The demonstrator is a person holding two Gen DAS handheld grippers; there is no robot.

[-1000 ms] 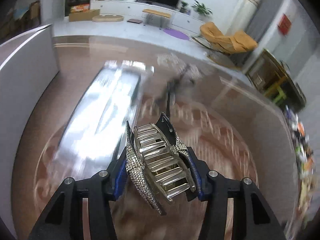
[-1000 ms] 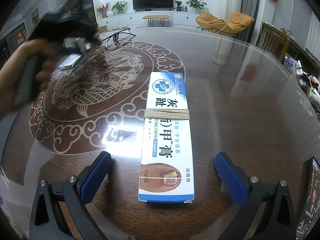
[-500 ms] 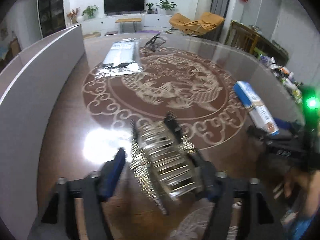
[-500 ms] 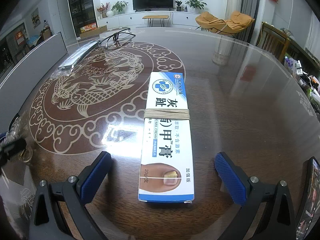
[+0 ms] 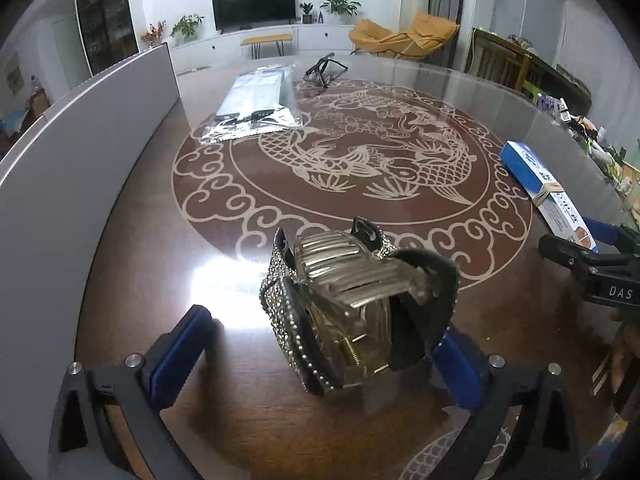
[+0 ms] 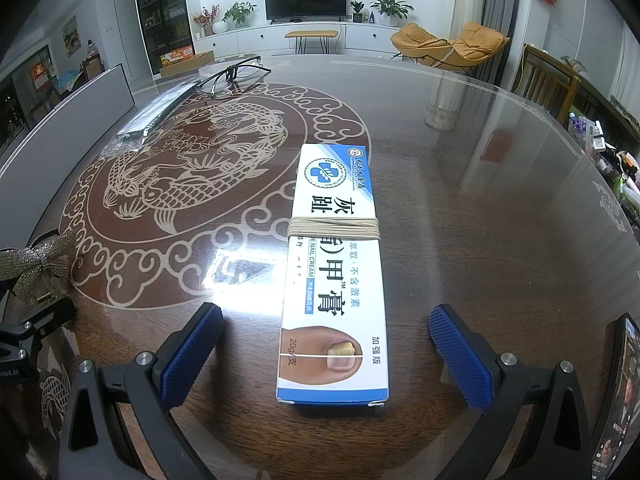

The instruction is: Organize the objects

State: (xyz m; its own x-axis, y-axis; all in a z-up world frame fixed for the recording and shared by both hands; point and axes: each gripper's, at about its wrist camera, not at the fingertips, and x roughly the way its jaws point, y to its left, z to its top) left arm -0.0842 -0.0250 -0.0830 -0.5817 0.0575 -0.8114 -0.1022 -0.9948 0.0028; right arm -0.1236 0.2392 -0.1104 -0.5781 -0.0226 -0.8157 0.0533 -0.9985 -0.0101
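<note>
Here, rhinestone hair claw [image 5: 352, 304] on glossy table [image 5: 360, 152], rectangular cream box [image 6: 334, 272]

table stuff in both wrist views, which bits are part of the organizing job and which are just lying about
In the job:
- rhinestone hair claw, lying between the open left gripper fingers
- nail cream box, lying between the open right gripper fingers
- eyeglasses and foil packet, probably also due for sorting

Lying about:
- grey panel along the table edge
- phone at the right edge
</note>
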